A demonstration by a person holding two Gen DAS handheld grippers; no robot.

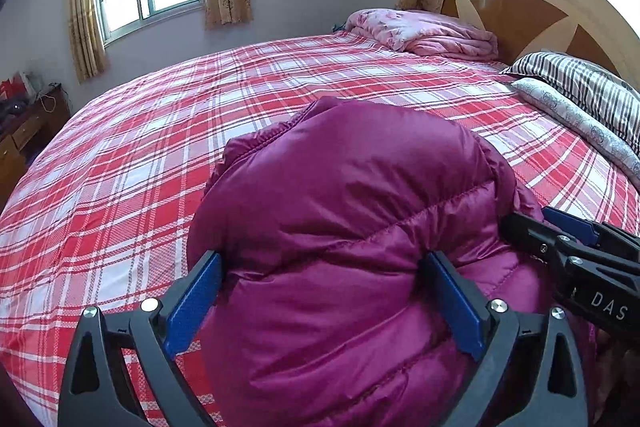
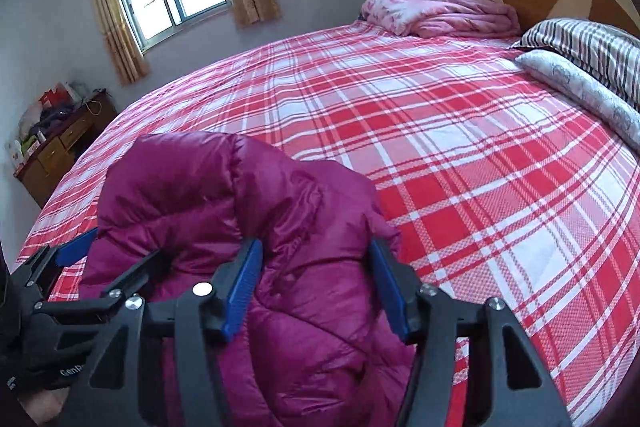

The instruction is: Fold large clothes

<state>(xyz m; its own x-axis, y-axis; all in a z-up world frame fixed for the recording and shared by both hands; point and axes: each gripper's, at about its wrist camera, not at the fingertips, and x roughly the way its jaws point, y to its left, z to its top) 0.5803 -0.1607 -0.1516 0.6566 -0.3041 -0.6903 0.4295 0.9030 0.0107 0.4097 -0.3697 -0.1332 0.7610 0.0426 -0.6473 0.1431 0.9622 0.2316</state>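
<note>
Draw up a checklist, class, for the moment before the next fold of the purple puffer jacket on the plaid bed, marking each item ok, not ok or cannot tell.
1. Jacket lies on the bed: ok.
2. Left gripper jaws spread with padding between them: ok; whether they pinch it: cannot tell.
3. Right gripper jaws apart around jacket fabric, not clamped: ok.
4. Bare sheet beyond the jacket for folding: ok.
5. Pink quilt and pillows away from the jacket: ok.
6. Jacket lying flat and neat: not ok, bulging.
</note>
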